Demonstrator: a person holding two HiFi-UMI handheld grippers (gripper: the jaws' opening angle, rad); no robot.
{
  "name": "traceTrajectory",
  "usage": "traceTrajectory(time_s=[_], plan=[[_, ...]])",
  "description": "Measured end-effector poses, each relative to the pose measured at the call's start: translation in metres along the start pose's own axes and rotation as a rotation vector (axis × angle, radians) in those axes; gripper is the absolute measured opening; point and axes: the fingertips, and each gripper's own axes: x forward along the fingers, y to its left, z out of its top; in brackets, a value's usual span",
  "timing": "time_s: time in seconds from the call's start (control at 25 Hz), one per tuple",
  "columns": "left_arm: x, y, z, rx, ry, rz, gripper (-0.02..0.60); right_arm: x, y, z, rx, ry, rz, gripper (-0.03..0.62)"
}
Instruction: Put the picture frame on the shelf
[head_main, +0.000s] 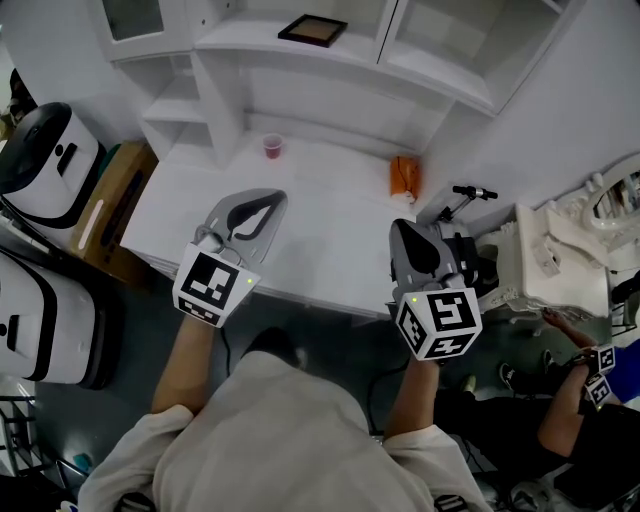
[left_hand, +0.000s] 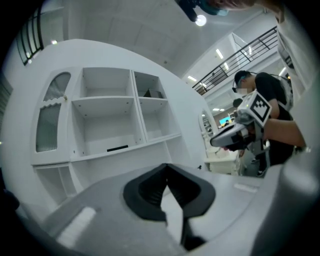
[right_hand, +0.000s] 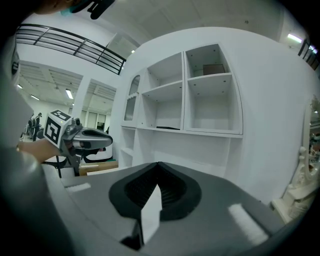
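The left gripper (head_main: 272, 200) hovers over the near edge of the desk (head_main: 330, 235) at 7 o'clock, its fingers pressed together on nothing. A small pink cup (head_main: 272, 146) stands on the desk at 11 o'clock. The picture frame (head_main: 312, 29) lies flat on the shelf (head_main: 250, 38) above the desk, at 12 o'clock, well apart from both grippers. An orange object (head_main: 403, 176) sits at 2 o'clock. The right gripper (head_main: 405, 232) hangs at 5 o'clock, its fingers likewise closed and empty.
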Motion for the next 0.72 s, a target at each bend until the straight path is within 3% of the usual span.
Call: traceTrajectory(time_s=[0.72], plan=[[0.012, -0.005, -0.002, -0.009, -0.008, -0.033, 0.003, -0.002, -0.007, -0.008, 0.007, 0.013, -0.029, 0.005]])
